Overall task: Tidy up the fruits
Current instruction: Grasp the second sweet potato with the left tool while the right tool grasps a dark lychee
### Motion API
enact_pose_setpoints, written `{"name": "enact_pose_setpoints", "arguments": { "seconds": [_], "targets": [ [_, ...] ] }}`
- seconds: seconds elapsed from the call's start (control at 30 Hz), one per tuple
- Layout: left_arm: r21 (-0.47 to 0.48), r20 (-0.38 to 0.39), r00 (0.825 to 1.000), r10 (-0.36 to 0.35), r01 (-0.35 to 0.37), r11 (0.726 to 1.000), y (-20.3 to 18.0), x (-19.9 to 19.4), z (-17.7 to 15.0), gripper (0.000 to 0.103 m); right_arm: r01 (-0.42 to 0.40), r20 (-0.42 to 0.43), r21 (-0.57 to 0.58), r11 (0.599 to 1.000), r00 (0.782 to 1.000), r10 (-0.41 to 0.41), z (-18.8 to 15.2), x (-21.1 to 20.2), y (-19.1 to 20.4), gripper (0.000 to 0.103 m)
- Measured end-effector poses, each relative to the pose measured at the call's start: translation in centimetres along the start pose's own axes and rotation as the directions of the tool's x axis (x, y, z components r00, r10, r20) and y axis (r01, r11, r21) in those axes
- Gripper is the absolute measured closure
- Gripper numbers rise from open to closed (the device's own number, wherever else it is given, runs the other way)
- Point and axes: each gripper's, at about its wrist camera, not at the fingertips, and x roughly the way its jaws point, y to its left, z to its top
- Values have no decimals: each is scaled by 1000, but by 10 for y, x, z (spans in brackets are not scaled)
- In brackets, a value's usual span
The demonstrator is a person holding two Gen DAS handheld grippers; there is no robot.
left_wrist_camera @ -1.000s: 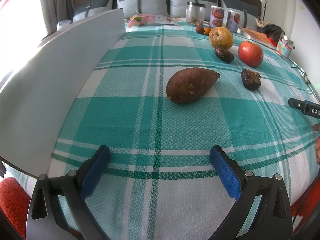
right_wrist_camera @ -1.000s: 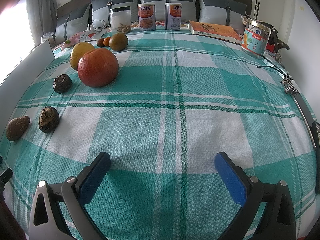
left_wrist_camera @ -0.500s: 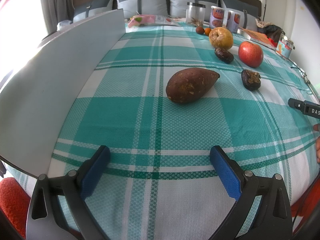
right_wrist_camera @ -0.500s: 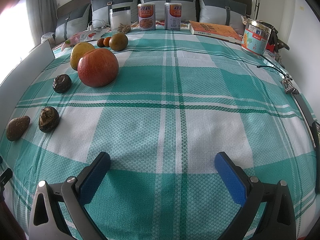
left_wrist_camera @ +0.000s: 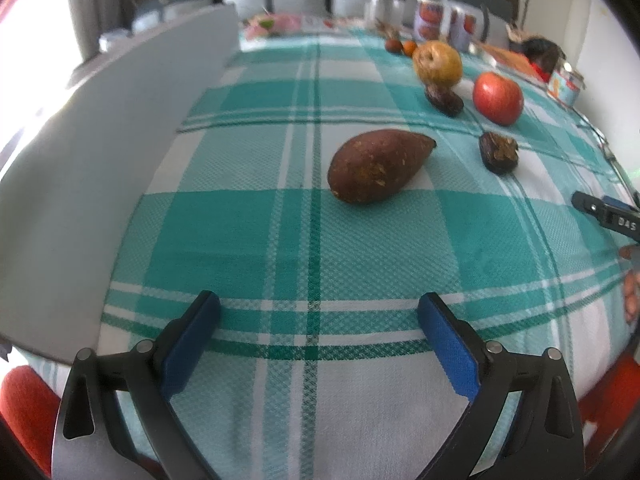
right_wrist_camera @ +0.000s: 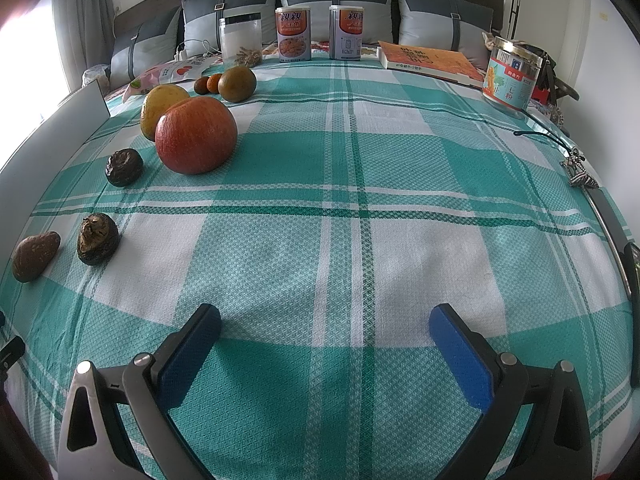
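Note:
A brown sweet potato [left_wrist_camera: 378,165] lies on the green plaid cloth [left_wrist_camera: 256,240], ahead of my open, empty left gripper [left_wrist_camera: 318,320]. Beyond it lie two dark wrinkled fruits [left_wrist_camera: 498,152] [left_wrist_camera: 444,100], a red apple [left_wrist_camera: 497,98], a yellow fruit [left_wrist_camera: 437,62] and small oranges [left_wrist_camera: 401,46]. In the right wrist view the same row runs along the left: sweet potato [right_wrist_camera: 35,255], dark fruits [right_wrist_camera: 97,238] [right_wrist_camera: 124,167], red apple [right_wrist_camera: 196,141], yellow fruit [right_wrist_camera: 163,109], a greenish round fruit [right_wrist_camera: 237,83]. My right gripper [right_wrist_camera: 324,332] is open and empty over bare cloth.
A grey board [left_wrist_camera: 100,168] stands along the left edge. At the back stand a clear jar [right_wrist_camera: 241,39], two cans [right_wrist_camera: 293,34], an orange book [right_wrist_camera: 428,60] and a tin [right_wrist_camera: 512,73]. Keys and a cable [right_wrist_camera: 576,168] lie at the right edge.
The left wrist view has shifted slightly and blurred, the sweet potato sitting a little lower and closer. The right gripper has not moved.

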Motion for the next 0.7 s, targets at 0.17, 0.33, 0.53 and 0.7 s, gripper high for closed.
{"name": "enact_pose_setpoints", "arguments": {
  "seconds": [0.17,0.33,0.53,0.7],
  "targets": [
    [83,-37,995,-92,94,992,5,-4,10,4,1,0,0,1000,1000,-1,0,0,0,0],
    [197,-2,999,-41,41,980,-5,2,41,5,1,0,0,1000,1000,-1,0,0,0,0],
    [304,-19,998,-58,61,951,-25,29,80,6,0,0,0,1000,1000,0,0,0,0,0],
    [363,-59,993,-100,114,925,-41,41,82,59,-41,8,-12,999,999,41,-3,-6,2,0]
  ]
}}
